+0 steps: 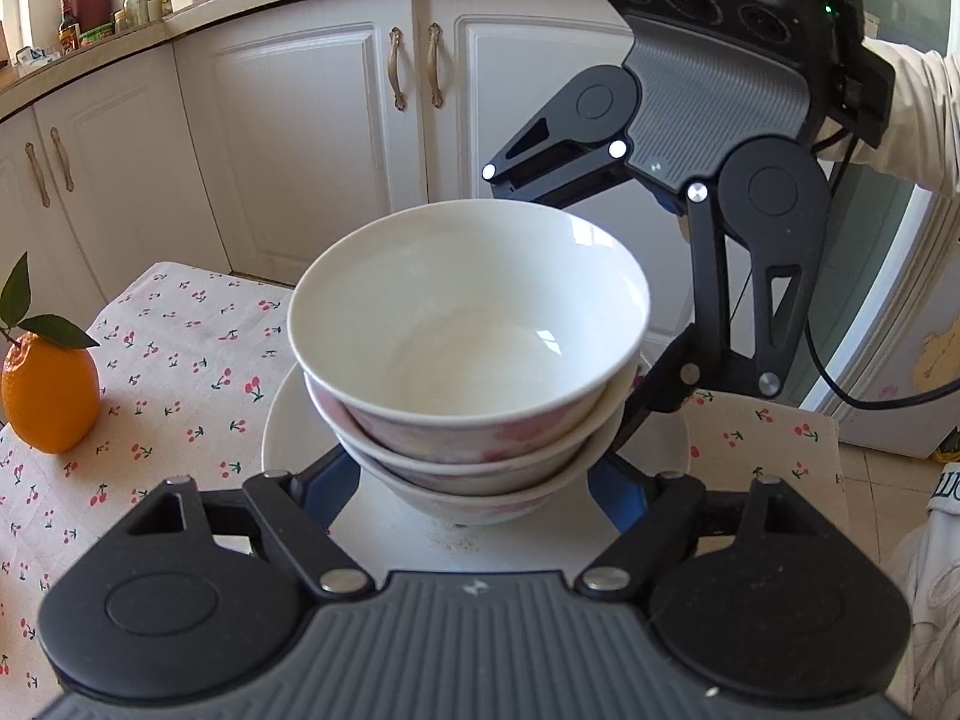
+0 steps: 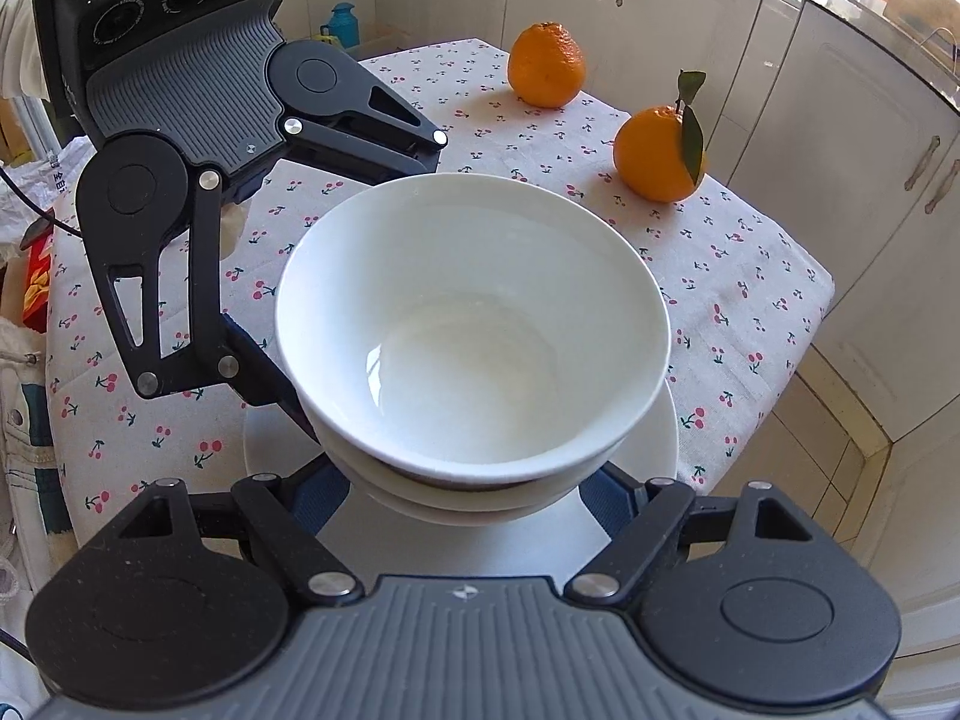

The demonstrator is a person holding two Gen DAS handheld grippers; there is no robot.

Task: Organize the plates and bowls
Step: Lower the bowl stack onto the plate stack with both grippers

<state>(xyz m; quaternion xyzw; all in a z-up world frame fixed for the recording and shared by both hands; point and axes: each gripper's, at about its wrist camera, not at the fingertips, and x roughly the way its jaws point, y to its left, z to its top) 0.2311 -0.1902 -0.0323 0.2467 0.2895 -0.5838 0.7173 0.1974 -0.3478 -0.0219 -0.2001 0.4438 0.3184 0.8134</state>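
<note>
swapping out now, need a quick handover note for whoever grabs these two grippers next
Left gripper: jaws straddle the base of the bowl stack; whether the pads press on it cannot be told.
Right gripper: the same from the opposite side, grip equally unclear.
Things: three nested bowls stand on a white plate on the cherry-print tablecloth. Two oranges sit apart on the cloth.
Done: bowls nested and set on the plate.
Left: probably moving the stack to wherever it belongs; confirm grip on both sides first.
</note>
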